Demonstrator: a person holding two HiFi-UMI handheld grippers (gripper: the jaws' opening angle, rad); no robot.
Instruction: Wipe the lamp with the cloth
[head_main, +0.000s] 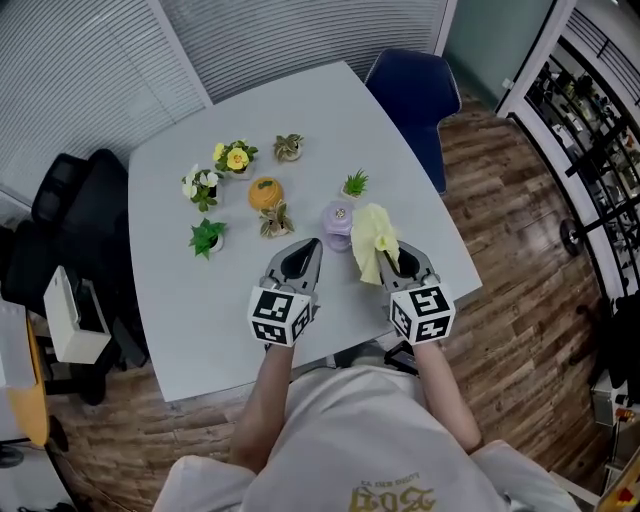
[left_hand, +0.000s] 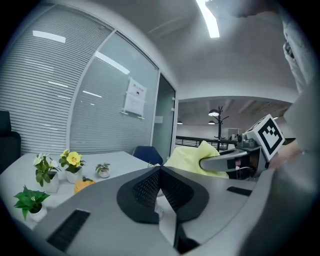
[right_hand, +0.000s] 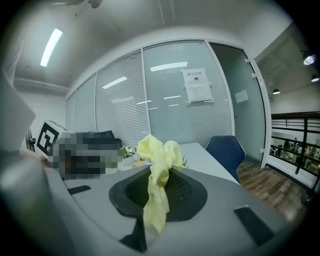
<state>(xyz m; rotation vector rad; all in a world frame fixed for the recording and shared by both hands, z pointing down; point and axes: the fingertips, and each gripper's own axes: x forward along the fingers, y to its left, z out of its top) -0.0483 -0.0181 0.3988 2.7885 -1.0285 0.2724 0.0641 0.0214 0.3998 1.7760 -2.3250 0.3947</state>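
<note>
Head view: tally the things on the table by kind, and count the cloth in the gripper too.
potted plants: 6
orange pumpkin: 1
purple lamp: 1
yellow cloth: 1
Total: 9

Room: pale grey bench (head_main: 190, 300), rounded corners, on brown wood-plank floor (head_main: 520, 250). Dark blue upholstered chair (head_main: 415, 90) at far edge; black office chair (head_main: 80, 215) to left. Glass partition wall (right_hand: 165, 100) backed by white slatted blinds (head_main: 70, 70). Long ceiling strip light (left_hand: 211, 20) lit.
</note>
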